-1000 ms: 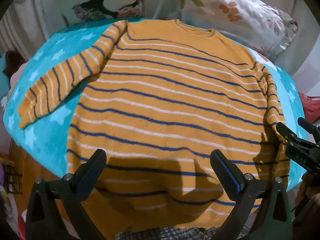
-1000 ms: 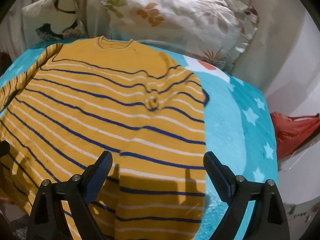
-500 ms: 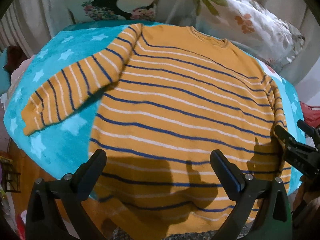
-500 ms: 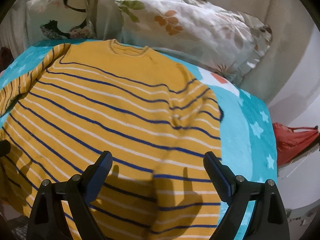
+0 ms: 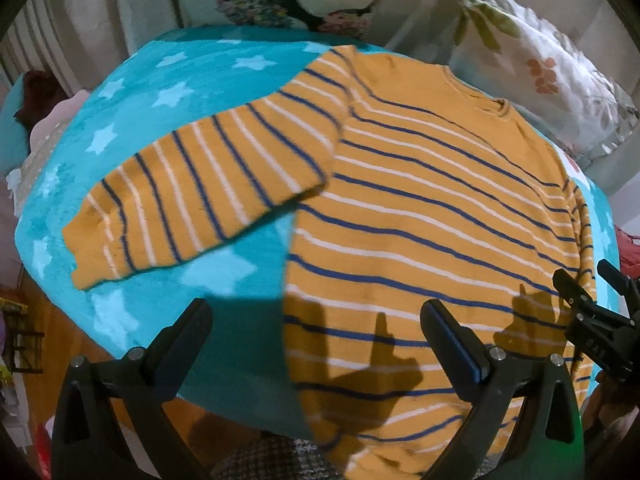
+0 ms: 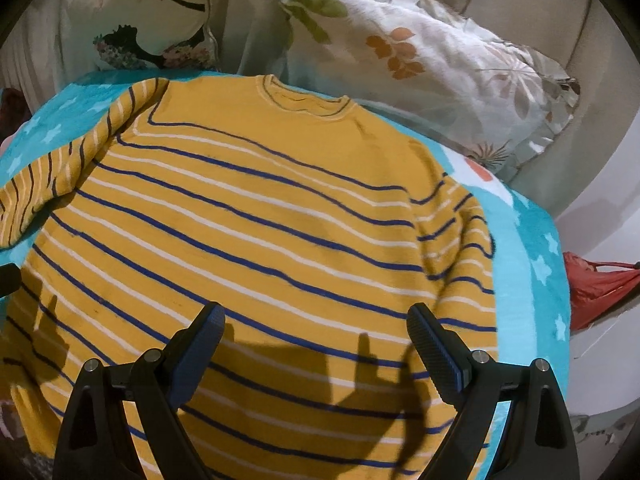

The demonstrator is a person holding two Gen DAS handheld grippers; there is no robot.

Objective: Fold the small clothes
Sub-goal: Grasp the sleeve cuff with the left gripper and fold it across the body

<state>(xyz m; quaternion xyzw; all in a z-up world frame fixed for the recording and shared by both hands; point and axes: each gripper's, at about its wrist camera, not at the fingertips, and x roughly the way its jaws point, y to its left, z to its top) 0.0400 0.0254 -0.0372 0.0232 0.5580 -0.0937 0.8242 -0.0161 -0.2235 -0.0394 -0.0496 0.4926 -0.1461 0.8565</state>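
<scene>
A yellow sweater [image 5: 432,220] with blue and white stripes lies flat on a turquoise star blanket [image 5: 168,96]; it also shows in the right wrist view [image 6: 260,240]. Its left sleeve [image 5: 200,196] stretches out to the left over the blanket. Its right sleeve [image 6: 460,232] lies folded in along the right side. My left gripper [image 5: 316,328] is open and empty above the sweater's lower left edge. My right gripper [image 6: 316,328] is open and empty above the lower body; it shows at the right edge of the left wrist view [image 5: 592,312].
Two floral pillows [image 6: 420,56] [image 6: 148,24] lean against the back behind the collar. A red bag [image 6: 596,288] lies right of the blanket. The blanket's front edge drops off to a wooden floor [image 5: 60,344] at lower left.
Both grippers have moved back and to the left; the left view now takes in the whole left sleeve and more blanket. The sweater has not moved.
</scene>
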